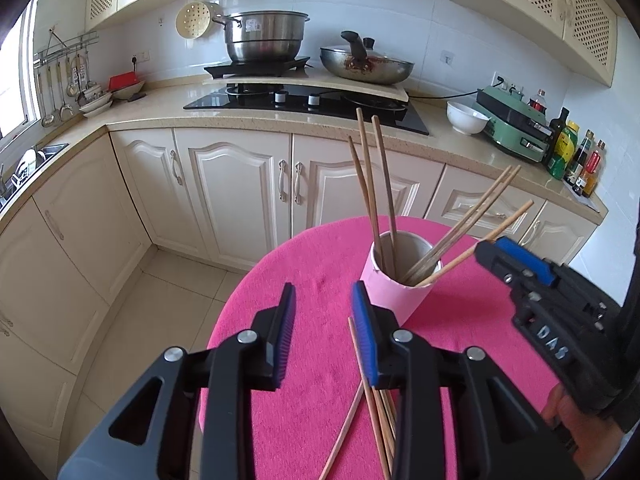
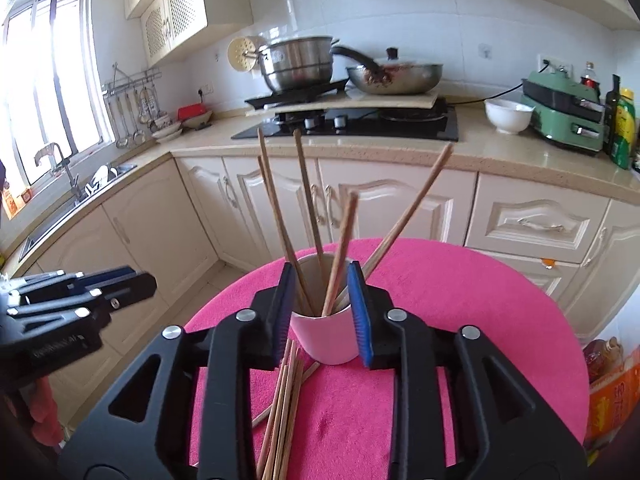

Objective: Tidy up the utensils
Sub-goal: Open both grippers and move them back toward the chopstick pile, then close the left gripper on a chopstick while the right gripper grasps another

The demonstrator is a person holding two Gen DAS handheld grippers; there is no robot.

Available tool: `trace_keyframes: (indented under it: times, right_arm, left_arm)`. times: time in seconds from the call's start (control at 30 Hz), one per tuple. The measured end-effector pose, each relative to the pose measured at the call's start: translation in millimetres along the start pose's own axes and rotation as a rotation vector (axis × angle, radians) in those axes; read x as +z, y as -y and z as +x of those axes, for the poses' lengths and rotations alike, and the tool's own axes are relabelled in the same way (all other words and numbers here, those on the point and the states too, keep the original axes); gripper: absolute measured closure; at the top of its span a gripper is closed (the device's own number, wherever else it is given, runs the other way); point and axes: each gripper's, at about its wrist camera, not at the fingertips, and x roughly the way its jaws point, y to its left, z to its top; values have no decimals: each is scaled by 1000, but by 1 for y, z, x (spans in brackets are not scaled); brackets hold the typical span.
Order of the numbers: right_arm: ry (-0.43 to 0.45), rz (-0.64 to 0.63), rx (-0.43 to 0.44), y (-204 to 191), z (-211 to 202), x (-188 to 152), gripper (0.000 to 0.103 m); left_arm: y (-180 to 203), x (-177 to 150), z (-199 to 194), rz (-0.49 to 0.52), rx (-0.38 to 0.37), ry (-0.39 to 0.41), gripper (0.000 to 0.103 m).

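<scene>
A pink cup (image 1: pixel 394 292) (image 2: pixel 332 340) stands on the round table under a pink cloth (image 1: pixel 304 400) (image 2: pixel 460 280). Several wooden chopsticks (image 1: pixel 376 184) (image 2: pixel 308 200) lean upright inside it. More loose chopsticks (image 1: pixel 376 412) (image 2: pixel 284 408) lie in a bundle on the cloth in front of the cup. My left gripper (image 1: pixel 324 332) hovers open over the cloth just left of that bundle, nothing between its pads. My right gripper (image 2: pixel 323 312) (image 1: pixel 516 264) is open right at the cup's near side, its pads apart from the chopsticks standing between them.
Cream cabinets and a stone counter run behind the table, with a black hob (image 1: pixel 304 100), a steel pot (image 1: pixel 264 40) and a wok (image 1: pixel 366 64). A white bowl (image 1: pixel 466 118), a green appliance (image 1: pixel 516 124) and bottles (image 1: pixel 568 152) stand right. A sink (image 2: pixel 76 196) is left.
</scene>
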Motion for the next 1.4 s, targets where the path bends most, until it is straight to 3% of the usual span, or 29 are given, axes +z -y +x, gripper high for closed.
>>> trace_keyframes:
  times: [0.27,0.77,1.1,1.4]
  right_arm:
    - [6,29,-31,11,-28,-8,74]
    - [-208,112,-59,28,-9,-73,74]
    - [-292,134,-39,42,12,-92,74]
    - [-343,133,-16,44,29,-95,74]
  left_arm:
    - [-2,-18,4,-7,-26,-60,72]
    - [8,-76,82,-42,-105,-402,72]
    - [25,-90,129,4,-83,-499,72]
    - [31,-82,156,20,-60,-522,72]
